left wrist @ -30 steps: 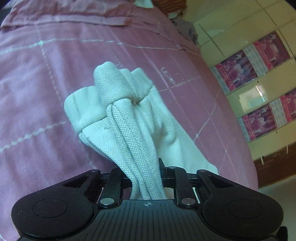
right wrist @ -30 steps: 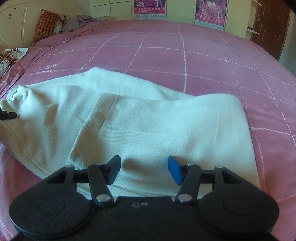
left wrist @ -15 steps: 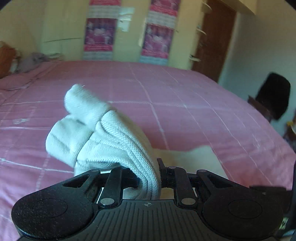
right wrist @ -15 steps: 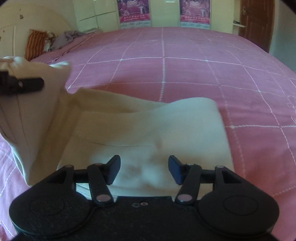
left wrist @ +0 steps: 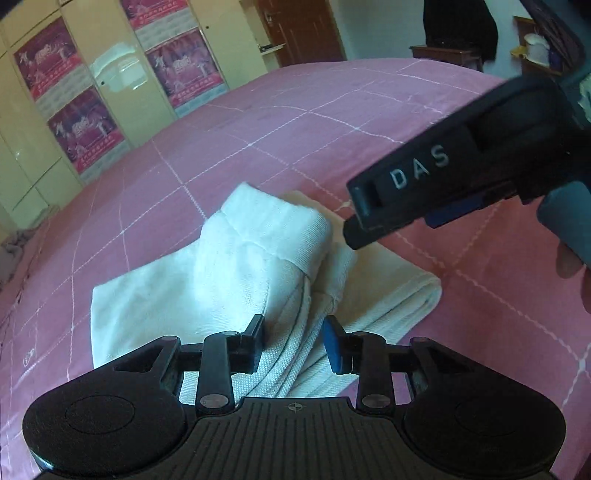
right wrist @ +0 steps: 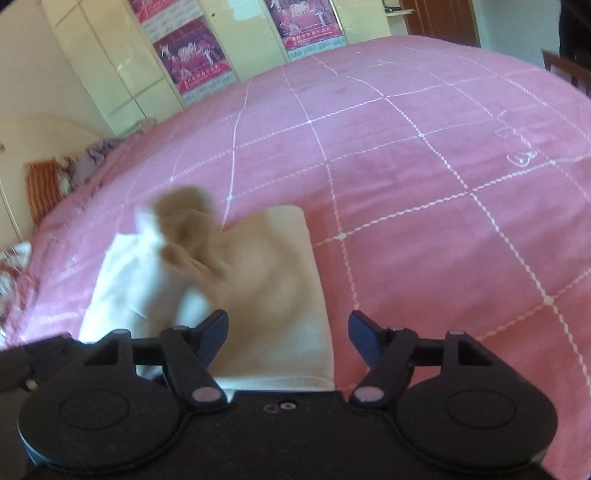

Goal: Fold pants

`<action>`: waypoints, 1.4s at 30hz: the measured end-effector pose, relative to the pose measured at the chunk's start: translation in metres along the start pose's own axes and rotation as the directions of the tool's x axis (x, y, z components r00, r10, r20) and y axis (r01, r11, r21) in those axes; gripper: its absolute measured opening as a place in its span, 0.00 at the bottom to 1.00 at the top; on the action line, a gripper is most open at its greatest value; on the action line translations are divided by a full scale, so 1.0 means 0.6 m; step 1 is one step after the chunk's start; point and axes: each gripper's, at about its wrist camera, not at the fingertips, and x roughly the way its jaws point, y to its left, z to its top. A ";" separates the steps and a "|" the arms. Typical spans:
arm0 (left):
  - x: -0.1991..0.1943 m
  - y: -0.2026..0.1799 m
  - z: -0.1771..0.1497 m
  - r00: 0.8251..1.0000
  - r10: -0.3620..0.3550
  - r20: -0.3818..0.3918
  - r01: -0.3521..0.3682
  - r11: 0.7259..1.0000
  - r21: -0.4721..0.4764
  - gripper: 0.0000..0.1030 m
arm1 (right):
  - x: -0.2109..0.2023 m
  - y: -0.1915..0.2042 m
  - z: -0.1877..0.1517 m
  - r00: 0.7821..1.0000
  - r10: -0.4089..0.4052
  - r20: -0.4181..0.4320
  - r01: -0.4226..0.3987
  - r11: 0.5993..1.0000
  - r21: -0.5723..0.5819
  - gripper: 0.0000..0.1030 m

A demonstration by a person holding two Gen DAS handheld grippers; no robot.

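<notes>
The cream pants (left wrist: 236,280) lie folded on the pink bedspread (left wrist: 295,129), with the waistband end bunched up on top of the stack. My left gripper (left wrist: 293,345) is open, its fingers apart on either side of a fold of the fabric. My right gripper (right wrist: 288,338) is open and empty, just above the near edge of the pants (right wrist: 273,295). The right gripper's black body also shows in the left wrist view (left wrist: 461,177), hovering to the right of the pants. The bunched end is blurred in the right wrist view.
The pink checked bedspread (right wrist: 424,184) spreads wide to the right. Cream wardrobe doors with purple posters (left wrist: 85,107) stand beyond the bed. A striped pillow and clothes (right wrist: 48,184) lie at the far left. A dark door (left wrist: 299,29) is at the back.
My left gripper carried the pants' waistband end over the folded stack and opened, letting go of it. My right gripper stayed open and drew back slightly.
</notes>
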 end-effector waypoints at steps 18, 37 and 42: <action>0.036 0.235 -0.191 0.983 -0.028 -0.181 -0.112 0.695 -0.710 0.53 | 0.045 0.033 -0.011 0.973 0.214 -0.089 -0.187 0.952 0.242 0.82; 0.053 0.192 -0.133 0.989 -0.039 -0.145 -0.064 0.765 -0.641 0.54 | 0.003 0.036 0.015 0.995 0.088 -0.036 -0.086 0.995 0.043 0.33; 0.050 0.197 -0.136 0.988 -0.042 -0.148 -0.065 0.760 -0.646 0.55 | 0.030 0.003 -0.019 0.993 0.015 -0.113 -0.010 0.999 0.047 0.42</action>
